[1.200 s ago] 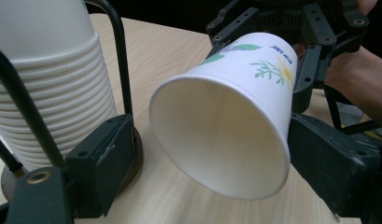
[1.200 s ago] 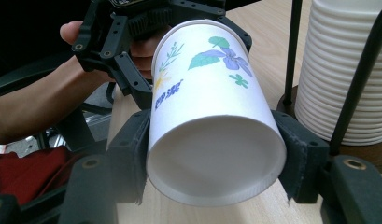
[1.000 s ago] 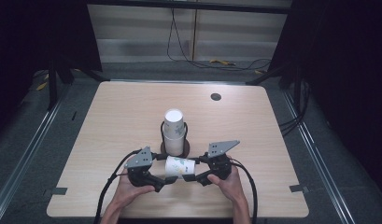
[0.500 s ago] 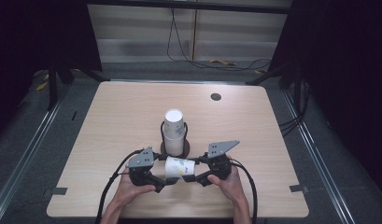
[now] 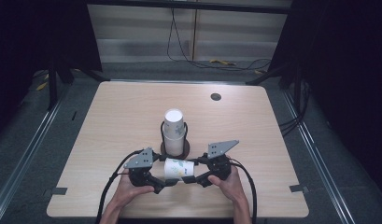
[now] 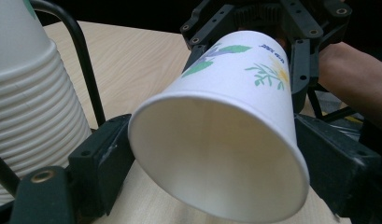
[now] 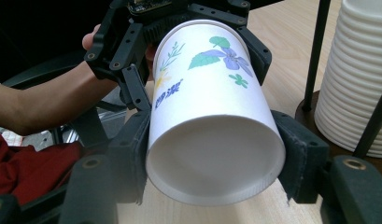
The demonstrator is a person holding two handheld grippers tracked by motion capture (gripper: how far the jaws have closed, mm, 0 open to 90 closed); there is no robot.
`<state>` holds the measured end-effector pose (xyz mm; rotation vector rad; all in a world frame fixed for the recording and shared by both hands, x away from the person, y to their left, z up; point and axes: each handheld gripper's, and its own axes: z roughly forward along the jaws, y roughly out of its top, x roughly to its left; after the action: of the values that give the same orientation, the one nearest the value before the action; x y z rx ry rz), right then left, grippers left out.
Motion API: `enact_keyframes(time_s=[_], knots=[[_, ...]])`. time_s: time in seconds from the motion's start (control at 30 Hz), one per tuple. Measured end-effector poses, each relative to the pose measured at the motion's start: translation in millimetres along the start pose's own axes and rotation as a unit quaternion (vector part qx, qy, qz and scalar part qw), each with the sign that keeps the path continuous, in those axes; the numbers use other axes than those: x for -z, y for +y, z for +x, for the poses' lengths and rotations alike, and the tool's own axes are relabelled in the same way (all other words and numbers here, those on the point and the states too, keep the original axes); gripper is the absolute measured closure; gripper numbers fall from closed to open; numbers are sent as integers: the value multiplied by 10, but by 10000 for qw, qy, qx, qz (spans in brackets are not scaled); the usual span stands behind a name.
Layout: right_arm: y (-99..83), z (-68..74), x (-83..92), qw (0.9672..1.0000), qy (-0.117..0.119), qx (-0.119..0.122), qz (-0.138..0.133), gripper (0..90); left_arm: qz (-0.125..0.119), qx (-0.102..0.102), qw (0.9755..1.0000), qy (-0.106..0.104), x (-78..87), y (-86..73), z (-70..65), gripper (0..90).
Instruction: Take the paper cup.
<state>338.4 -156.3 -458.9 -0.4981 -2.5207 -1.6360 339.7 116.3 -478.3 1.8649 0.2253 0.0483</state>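
Holding one paper cup [image 5: 178,169] sideways just above the table's [image 5: 272,135] 6 o'clock edge: left gripper [image 5: 164,183] is clenching the rim end, right gripper [image 5: 191,179] is clamping the base end. Risk: both squeezing thin wall, likely crushing or tearing if pulled apart. At 12 o'clock, cup stack [image 5: 174,128] in holder [image 5: 174,148] is standing close; a bump may topple it.

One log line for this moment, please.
left gripper: shut on paper cup mouth end | right gripper: shut on its base end | cup held sideways | cup stack in holder behind
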Motion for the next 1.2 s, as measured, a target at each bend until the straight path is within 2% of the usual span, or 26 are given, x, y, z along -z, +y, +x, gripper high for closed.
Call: enact_keyframes(time_s=[0.5, 0.93, 1.2], knots=[[-5, 6, 0, 9999, 67, 33, 93, 355, 1, -139, 9999, -83, 0, 12, -28, 204], [-12, 3, -25, 9998, -79, -2, 162, 282, 51, -185, 9998, -70, 30, 24, -42, 262], [-17, 12, -19, 9994, -340, -2, 79, 214, 77, -115, 9999, 60, 57, 26, -33, 262]])
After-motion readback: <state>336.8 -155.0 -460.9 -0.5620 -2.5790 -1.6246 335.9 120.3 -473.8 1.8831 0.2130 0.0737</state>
